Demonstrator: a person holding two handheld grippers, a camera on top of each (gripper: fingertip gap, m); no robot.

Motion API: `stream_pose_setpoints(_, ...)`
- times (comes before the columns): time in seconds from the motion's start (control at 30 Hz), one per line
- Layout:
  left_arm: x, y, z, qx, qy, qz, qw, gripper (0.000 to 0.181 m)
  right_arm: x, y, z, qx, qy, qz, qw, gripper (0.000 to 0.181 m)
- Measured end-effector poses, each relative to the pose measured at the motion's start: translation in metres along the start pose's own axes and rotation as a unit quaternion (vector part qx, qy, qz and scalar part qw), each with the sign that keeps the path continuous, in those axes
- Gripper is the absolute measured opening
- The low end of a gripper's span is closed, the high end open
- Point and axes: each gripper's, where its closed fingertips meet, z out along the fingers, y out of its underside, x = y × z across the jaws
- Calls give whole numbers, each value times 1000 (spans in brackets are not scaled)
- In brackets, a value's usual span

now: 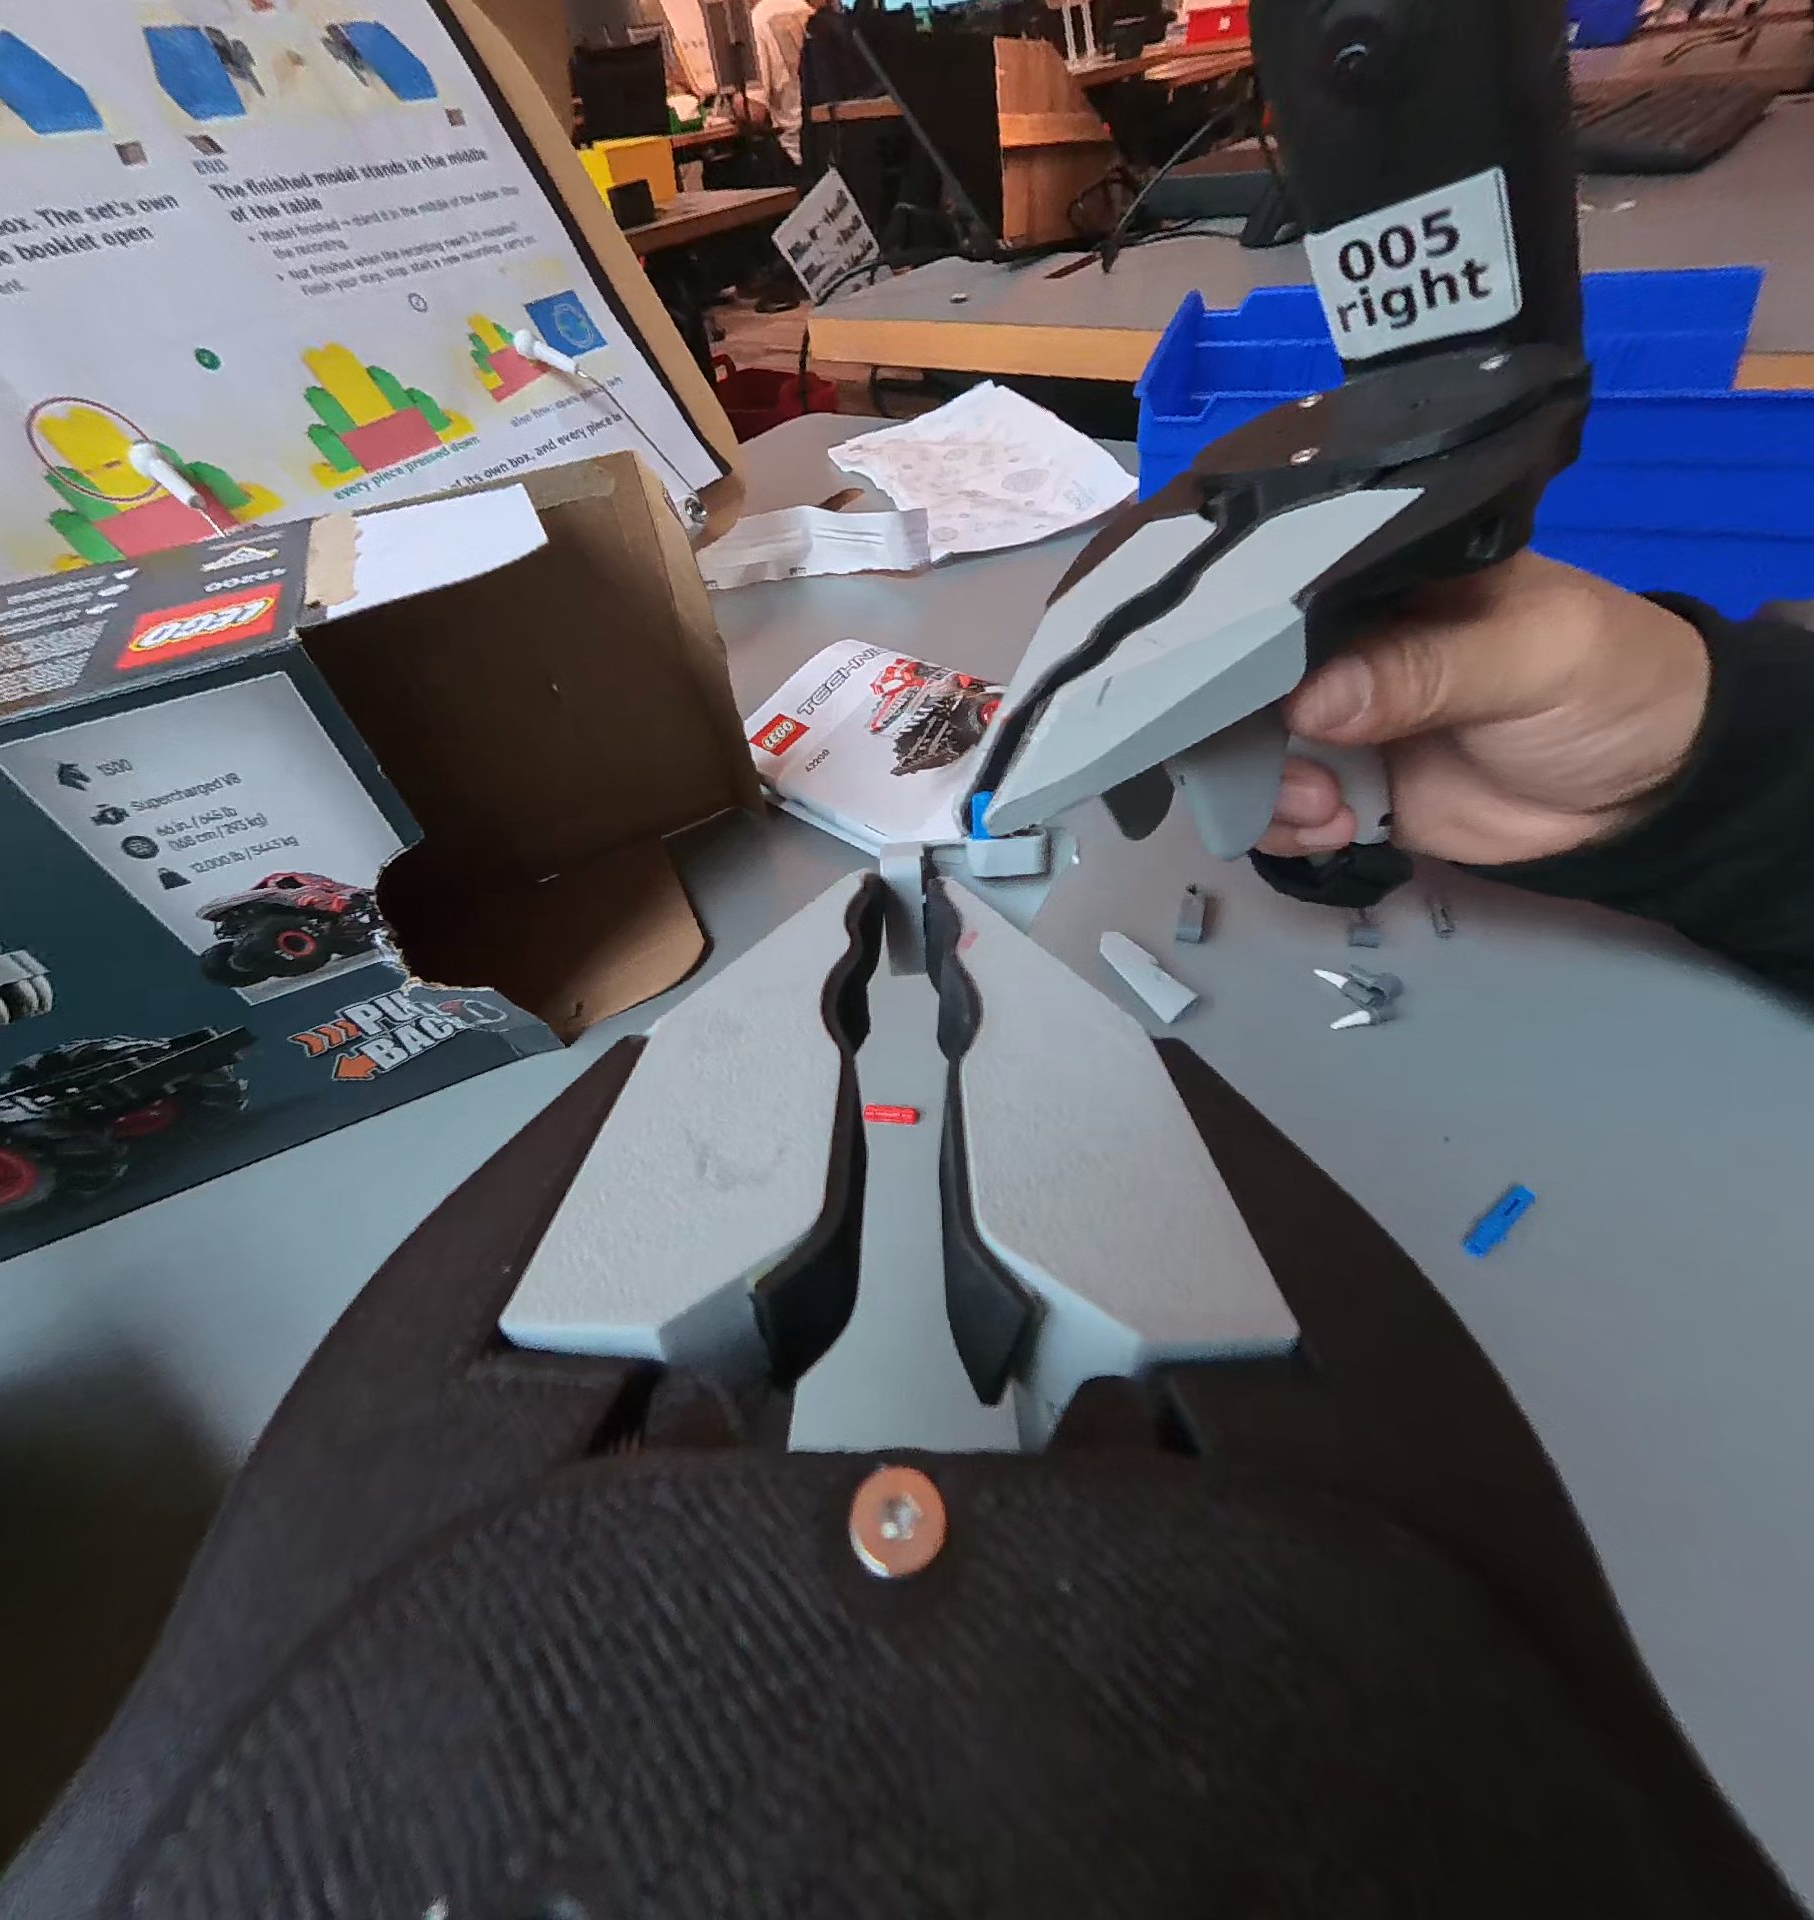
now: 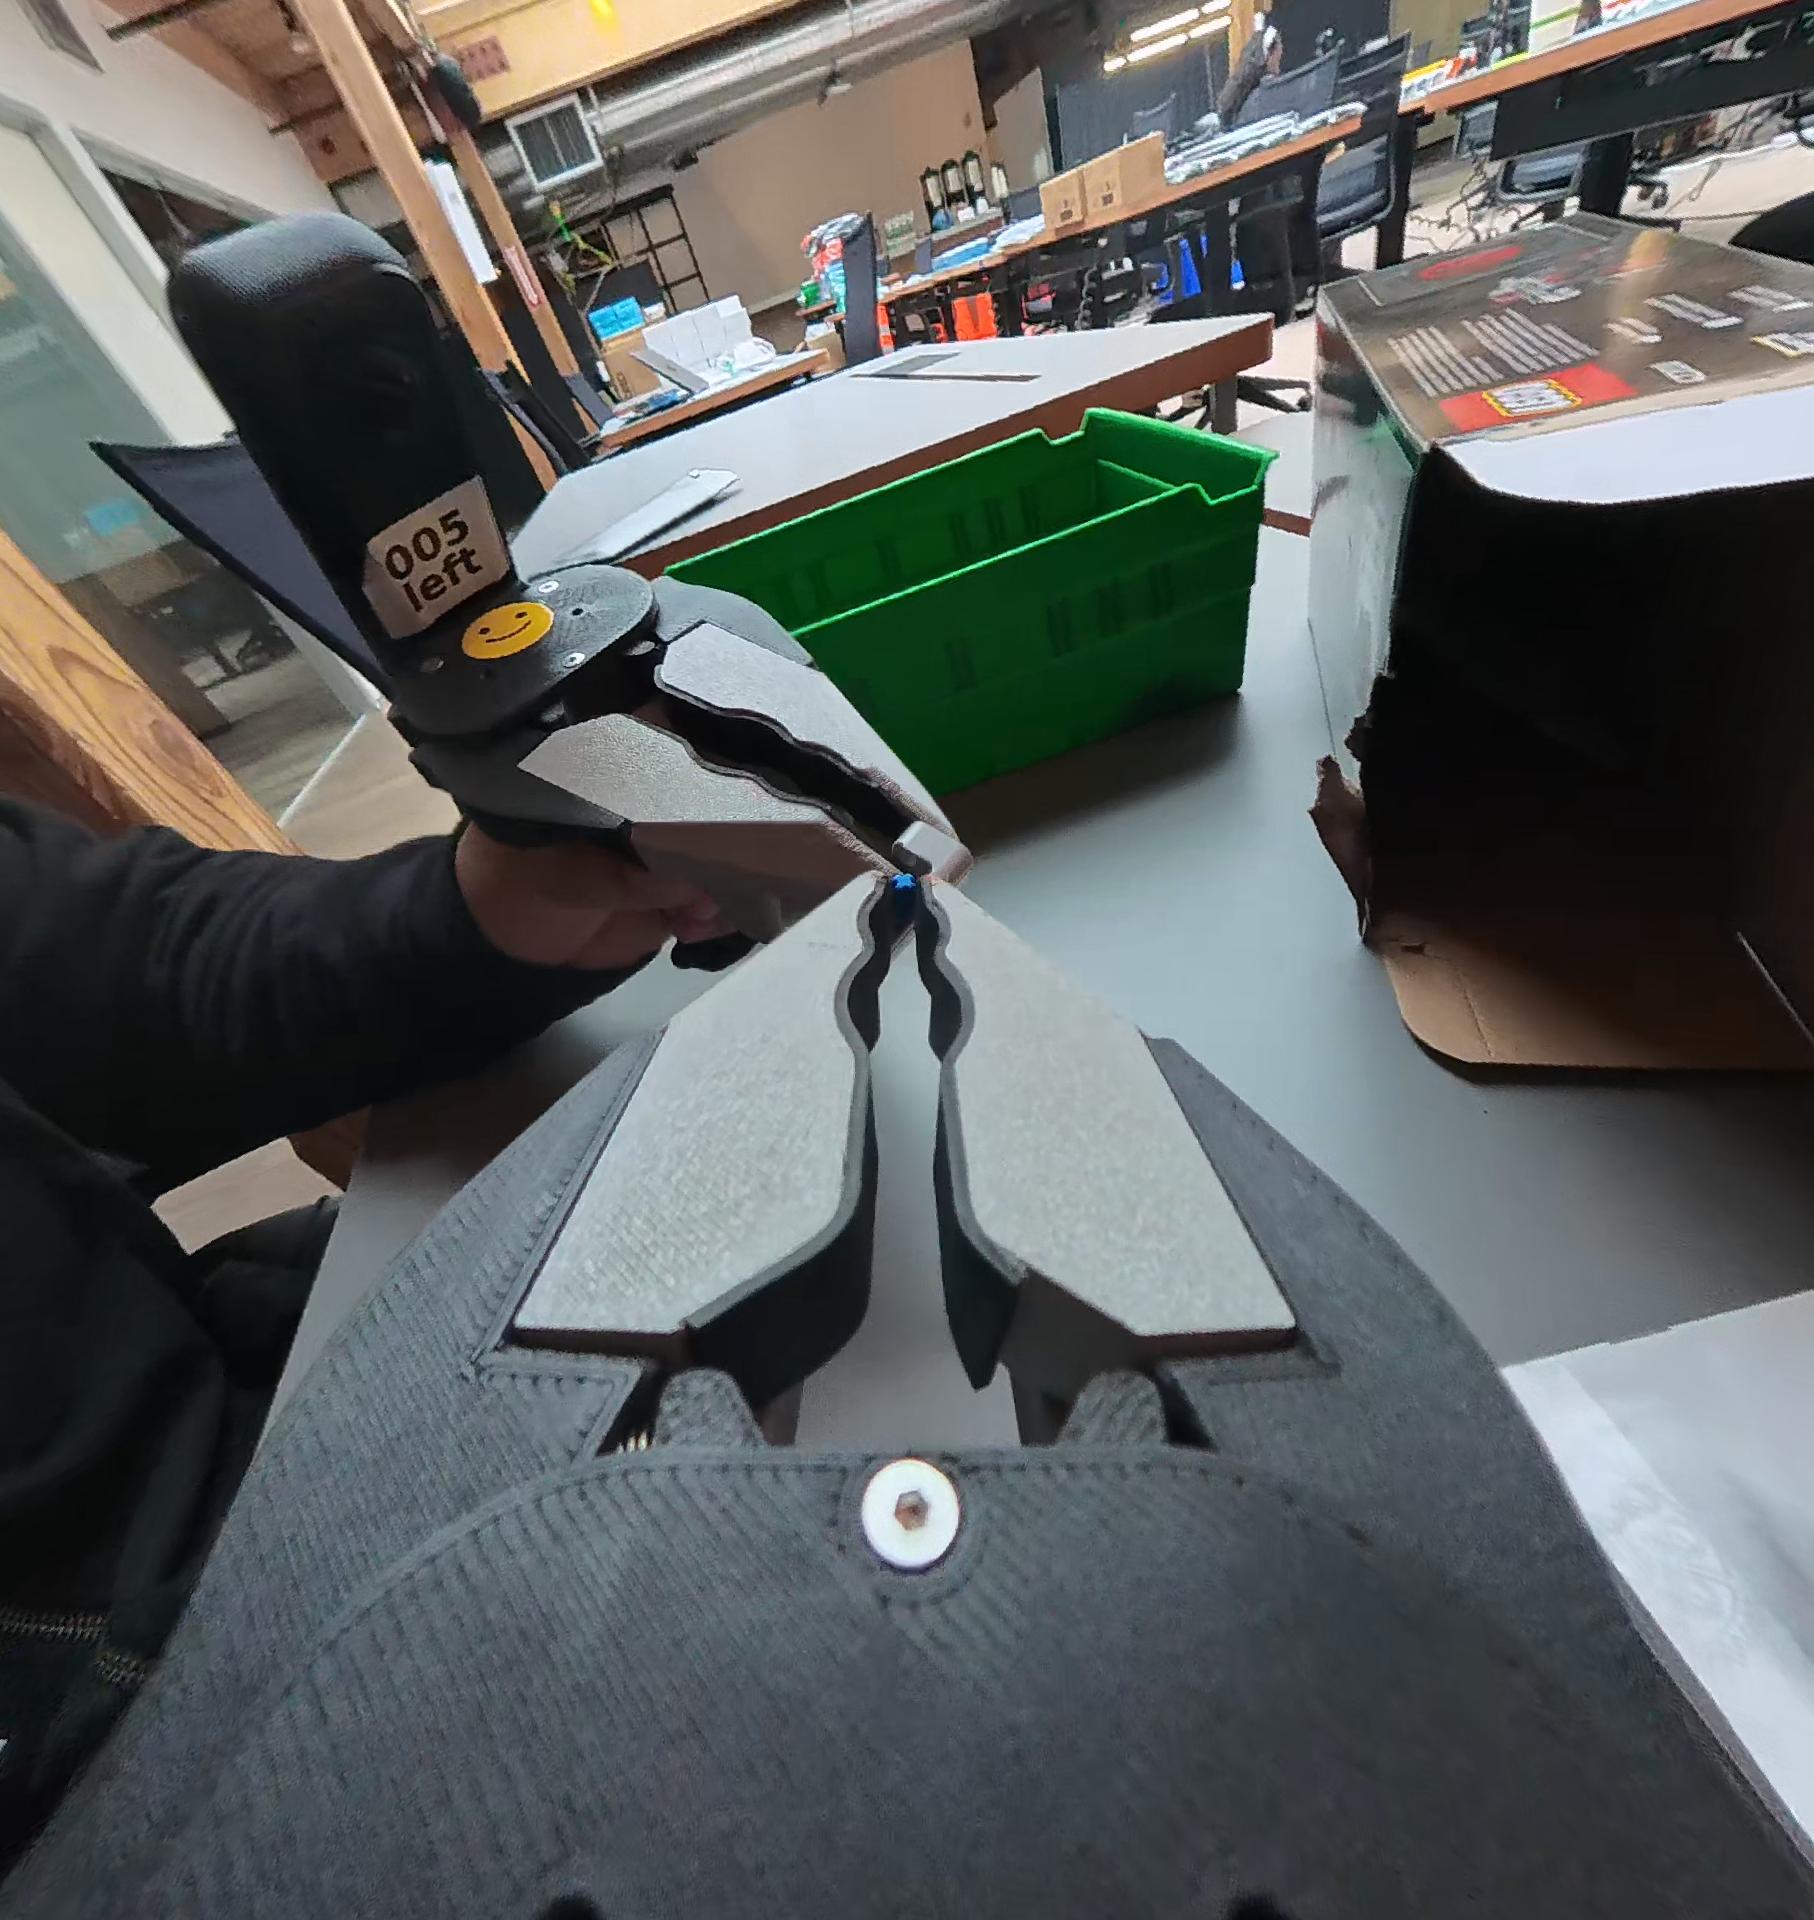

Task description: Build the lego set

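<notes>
My left gripper [image 1: 903, 891] is shut on a grey lego beam [image 1: 1002, 855] and holds it just above the grey table [image 1: 1505, 1039]. My right gripper [image 2: 901, 896] is shut on a small blue pin [image 2: 901, 885]. In the left wrist view the right gripper [image 1: 986, 821] comes down from the upper right, and the blue pin [image 1: 981, 810] touches the top of the beam. In the right wrist view the left gripper [image 2: 918, 844] reaches in from the left with the grey beam [image 2: 932, 847] right at the pin.
The torn-open lego box [image 1: 259, 831] lies to the left, the instruction booklet [image 1: 872, 738] behind the grippers. Loose parts lie at the right: a grey panel [image 1: 1147, 977], small grey pieces [image 1: 1365, 992], a blue pin [image 1: 1498, 1219], a red pin [image 1: 890, 1115]. A blue bin [image 1: 1661, 447] and a green bin [image 2: 1017, 603] stand behind. Only a small space, under 4 cm, lies between the two pairs of fingers.
</notes>
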Motion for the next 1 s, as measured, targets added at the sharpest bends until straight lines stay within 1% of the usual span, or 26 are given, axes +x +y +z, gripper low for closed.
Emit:
stream_pose_setpoints(0.2, 6, -5, -1, 12, 5, -3, 1000, 6, -3, -4, -4, 14, -8, -5, 1000, 0)
stream_pose_setpoints(0.27, 5, -4, -1, 10, -5, 14, 1000, 6, -1, -4, -4, 34, -5, 21, 999, 0)
stream_pose_setpoints(0.37, 2, -2, 1, 5, -5, 5, 1000, 6, 5, -6, -2, 68, -3, 67, 995, 0)
stream_pose_setpoints(0.6, 0, -5, 1, -7, -36, 55, 998, 7, 9, -9, -4, 107, 8, 107, 989, 0)
stream_pose_setpoints(0.63, 4, -1, 2, -22, -28, 69, 997, 6, 18, -18, -13, 144, 25, 118, 982, 0)
stream_pose_setpoints(0.7, 24, 8, 8, -32, 2, 70, 997, 6, 38, -38, -43, 212, 39, 143, 966, 0)
stream_pose_setpoints(0.73, 24, 7, 10, -32, -9, 81, 996, 6, 41, -37, -48, 207, 39, 139, 968, 0)
stream_pose_setpoints(0.77, 18, 1, 10, -20, -28, 92, 995, 6, 39, -32, -46, 187, 37, 130, 973, 0)
stream_pose_setpoints(0.83, 11, -3, 9, -17, -29, 78, 996, 6, 33, -30, -42, 179, 22, 128, 975, 0)
stream_pose_setpoints(0.9, 7, 4, 9, -21, -25, 59, 998, 6, 25, -25, -32, 141, -9, 133, 981, 0)
stream_pose_setpoints(0.93, 5, 11, 11, -38, -27, 58, 997, 6, 23, -22, -28, 120, -10, 125, 985, 0)
stream_pose_setpoints(0.97, 1, 14, 12, -41, -32, 57, 997, 6, 23, -13, -24, 84, -3, 114, 990, 0)
stream_pose_setpoints(1.0, -1, 11, 11, -30, -33, 57, 997, 6, 26, -4, -21, 44, 13, 102, 994, 0)
